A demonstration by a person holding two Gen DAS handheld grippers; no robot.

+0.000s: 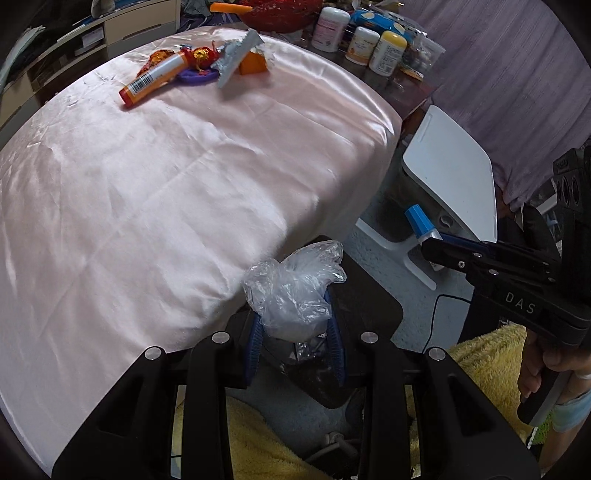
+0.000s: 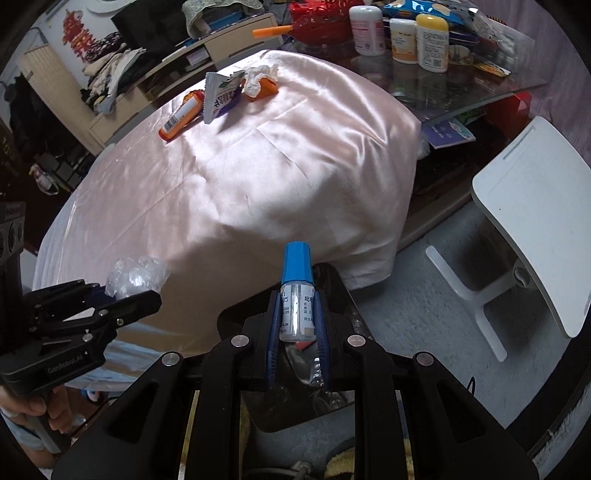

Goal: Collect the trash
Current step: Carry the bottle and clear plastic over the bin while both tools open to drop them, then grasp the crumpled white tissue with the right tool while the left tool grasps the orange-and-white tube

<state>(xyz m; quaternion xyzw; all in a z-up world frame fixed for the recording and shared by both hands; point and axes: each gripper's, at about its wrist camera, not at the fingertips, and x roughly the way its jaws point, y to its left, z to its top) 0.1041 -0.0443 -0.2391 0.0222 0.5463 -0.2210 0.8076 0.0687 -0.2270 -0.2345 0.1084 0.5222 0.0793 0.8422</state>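
Observation:
My left gripper (image 1: 295, 325) is shut on a crumpled clear plastic bag (image 1: 295, 288), held off the near edge of the pink satin-covered table (image 1: 166, 177); it also shows in the right wrist view (image 2: 135, 275). My right gripper (image 2: 297, 321) is shut on a small clear bottle with a blue cap (image 2: 297, 280), also seen in the left wrist view (image 1: 421, 221). Both hang above a black bin (image 2: 332, 387) with shiny trash inside. More trash lies at the table's far end: an orange tube (image 1: 155, 77), a silver wrapper (image 1: 236, 61), an orange packet (image 1: 253, 64).
A white stool (image 2: 535, 214) stands on the grey floor at the right. Several jars and snack packs (image 2: 406, 33) sit on a glass table behind. A yellow towel (image 1: 487, 354) lies near me. Shelves with clothes are at the far left.

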